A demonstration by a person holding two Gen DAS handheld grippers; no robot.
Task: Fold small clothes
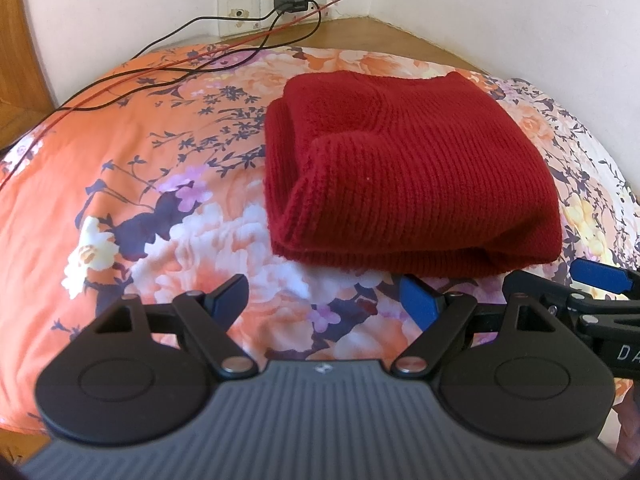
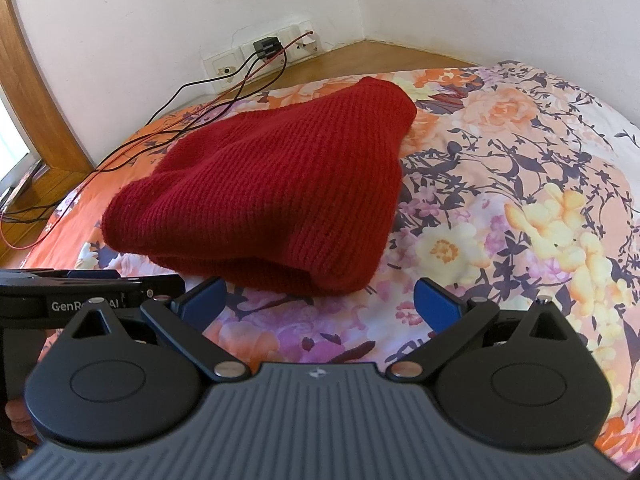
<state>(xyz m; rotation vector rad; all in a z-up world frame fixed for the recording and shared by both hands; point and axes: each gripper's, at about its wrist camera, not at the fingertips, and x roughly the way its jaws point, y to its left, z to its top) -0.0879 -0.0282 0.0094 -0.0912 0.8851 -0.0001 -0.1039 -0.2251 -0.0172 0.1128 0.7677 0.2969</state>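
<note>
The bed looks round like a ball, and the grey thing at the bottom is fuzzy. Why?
Left wrist view: the fisheye lens bends the flowered bedspread into a dome, and the left gripper is too close to be sharp. Right wrist view: same bulge, the right gripper soft, the red knitted garment crisp in even light.
</note>
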